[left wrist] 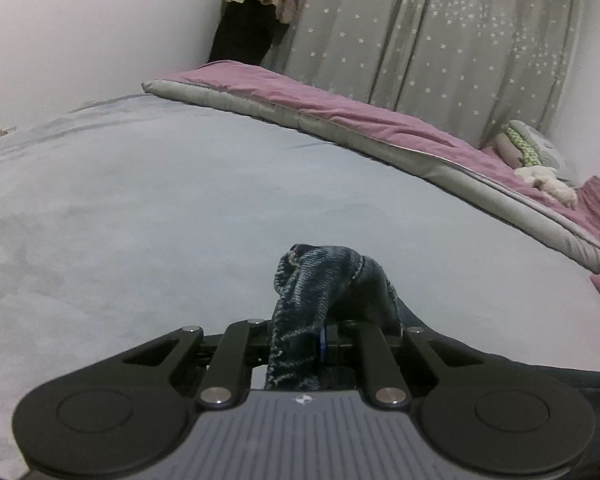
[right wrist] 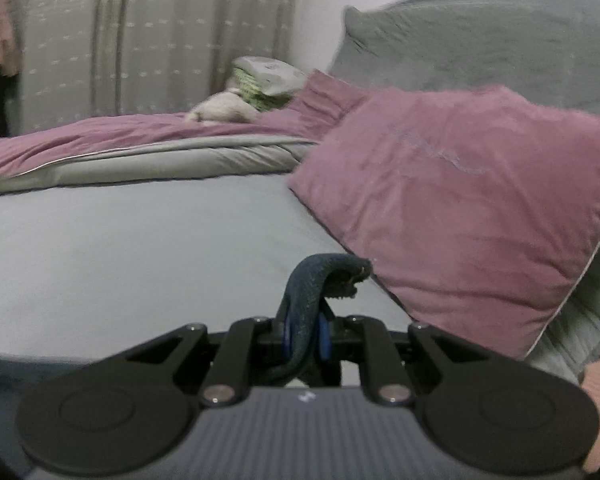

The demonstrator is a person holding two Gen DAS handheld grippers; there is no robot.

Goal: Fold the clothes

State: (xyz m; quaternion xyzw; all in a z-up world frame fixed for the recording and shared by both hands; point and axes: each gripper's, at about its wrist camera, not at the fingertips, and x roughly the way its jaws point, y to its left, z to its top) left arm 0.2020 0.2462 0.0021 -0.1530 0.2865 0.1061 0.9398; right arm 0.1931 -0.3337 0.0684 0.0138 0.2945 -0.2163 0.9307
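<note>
Denim garment (left wrist: pixel 324 280): dark blue, jeans-like cloth that we hold above the pale grey bed sheet (left wrist: pixel 180 208); we see only the two bunched parts at the grippers, the rest hangs below both views.
Left gripper (left wrist: pixel 320 344): jaws drawn in tight on a thick wad of the denim, which humps up over the fingers and trails off to the right.
Right gripper (right wrist: pixel 306 336): jaws narrow, pinching a thinner strip with a frayed end (right wrist: pixel 356 274) poking past the blue pads (right wrist: pixel 324 338).
Fold state: we cannot tell; the body of the cloth is out of sight, so we judge neither how flat nor how doubled it lies.
Risk, uneven hold: we grip a wad on one side and a thin edge on the other, so a pull could skew the cloth and leave a crooked crease.
Risk, slip: the frayed end sits close to the right pads; a sharp tug could draw it free and drop that side.
Risk, snag: the pink pillow (right wrist: pixel 460 208) lies just beside our right gripper and the folded duvet (left wrist: pixel 340 120) lies further back; a wide swing could drag cloth onto them.
Risk, blur: the right view is smeared, so we place that side with less certainty.
</note>
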